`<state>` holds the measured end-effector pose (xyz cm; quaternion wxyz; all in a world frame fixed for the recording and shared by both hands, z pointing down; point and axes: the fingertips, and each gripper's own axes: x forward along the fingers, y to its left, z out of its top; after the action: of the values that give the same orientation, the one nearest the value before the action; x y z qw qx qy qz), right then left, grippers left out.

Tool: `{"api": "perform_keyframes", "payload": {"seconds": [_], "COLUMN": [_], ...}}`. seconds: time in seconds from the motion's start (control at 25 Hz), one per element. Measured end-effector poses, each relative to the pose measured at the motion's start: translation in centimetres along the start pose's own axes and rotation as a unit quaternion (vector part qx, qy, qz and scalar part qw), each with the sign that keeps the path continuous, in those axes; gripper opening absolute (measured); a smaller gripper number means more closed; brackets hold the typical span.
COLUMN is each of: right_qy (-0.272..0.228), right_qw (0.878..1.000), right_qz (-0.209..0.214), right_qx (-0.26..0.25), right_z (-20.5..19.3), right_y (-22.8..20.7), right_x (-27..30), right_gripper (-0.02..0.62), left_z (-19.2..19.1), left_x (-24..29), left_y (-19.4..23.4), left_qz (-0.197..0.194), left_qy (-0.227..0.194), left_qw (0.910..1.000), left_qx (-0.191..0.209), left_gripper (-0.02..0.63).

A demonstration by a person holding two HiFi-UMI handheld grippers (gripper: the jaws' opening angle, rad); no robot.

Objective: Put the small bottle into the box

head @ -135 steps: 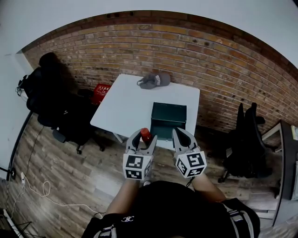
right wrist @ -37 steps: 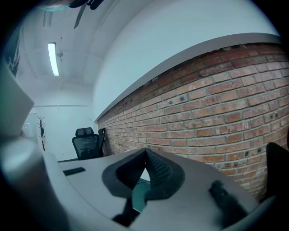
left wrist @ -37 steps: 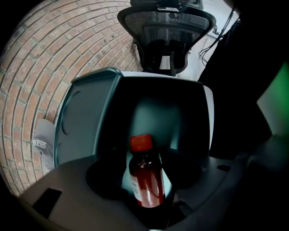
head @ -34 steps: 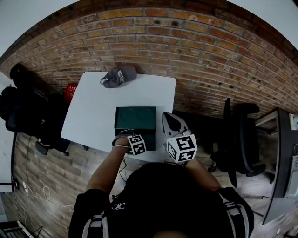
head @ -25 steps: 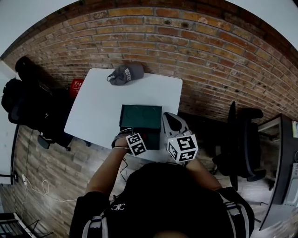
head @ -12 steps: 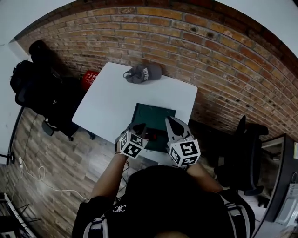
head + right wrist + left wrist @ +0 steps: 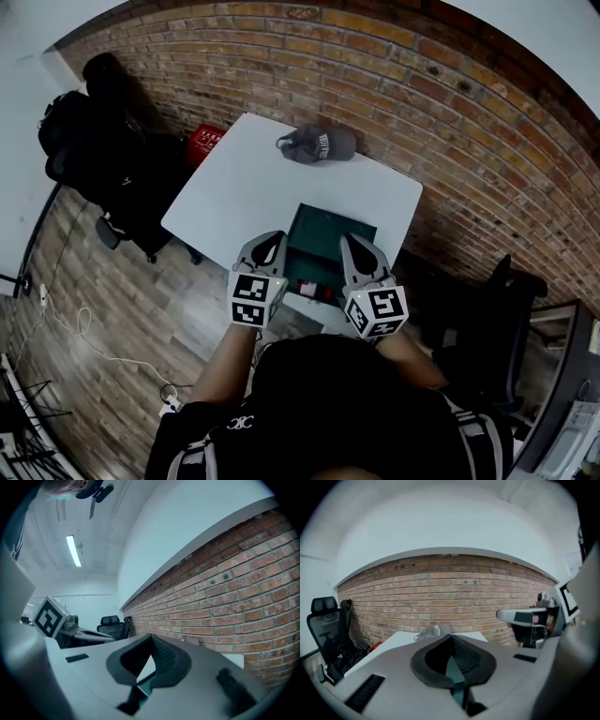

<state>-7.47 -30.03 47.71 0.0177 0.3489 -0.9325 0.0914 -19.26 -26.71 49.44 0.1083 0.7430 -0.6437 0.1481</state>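
Note:
A dark green open box (image 7: 330, 239) stands on the white table (image 7: 244, 192) near its front edge. The small bottle (image 7: 314, 291), with a red cap, lies in the near end of the box, between my two grippers. My left gripper (image 7: 271, 237) is held above the box's left side, shut and empty. In the left gripper view its jaws (image 7: 451, 637) meet at the tips, pointing at the brick wall. My right gripper (image 7: 349, 240) hovers over the box's right side. Its jaws (image 7: 150, 637) are shut with nothing in them.
A grey cap (image 7: 319, 143) lies at the table's far edge, also seen as the cap (image 7: 433, 631) past the left jaws. A red crate (image 7: 208, 141) and black office chairs (image 7: 112, 178) stand left of the table. Another chair (image 7: 511, 300) is at the right. The brick wall (image 7: 422, 103) runs behind.
The left gripper has come up out of the box, rolled upright and shut. The bottle stays in the box. The right gripper shifted slightly sideways.

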Motion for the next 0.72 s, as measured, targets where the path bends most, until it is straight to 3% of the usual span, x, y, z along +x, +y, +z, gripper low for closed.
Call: {"api": "perform_keyframes", "payload": {"seconds": [0.12,0.32,0.52,0.72], "right_qy": [0.004,0.005,0.004,0.006], "right_qw": [1.0,1.0,1.0,1.0], "right_qz": [0.003,0.008,0.01,0.005], "right_qx": [-0.017,-0.016,-0.008,-0.012], "right_z": [-0.3,-0.6,-0.7,-0.8], "right_y": [1.1,3.2,4.8,6.0], "right_x": [0.8,2.1,3.0,3.4], "right_gripper": [0.026,0.026,0.026,0.026], "left_z": [1.3,2.2,1.2,0.7], "left_x": [-1.6,-5.0,-6.7,-7.7], "left_y": [1.6,3.4,4.0,5.9], "left_qz": [0.022,0.061,0.083,0.103], "left_qy": [-0.026,-0.08,-0.077,-0.08], "left_qw": [0.9989,0.994,0.9934,0.9907], "left_qx": [-0.032,-0.044,-0.021,-0.04], "left_gripper": [0.012,0.012,0.012,0.012]}}
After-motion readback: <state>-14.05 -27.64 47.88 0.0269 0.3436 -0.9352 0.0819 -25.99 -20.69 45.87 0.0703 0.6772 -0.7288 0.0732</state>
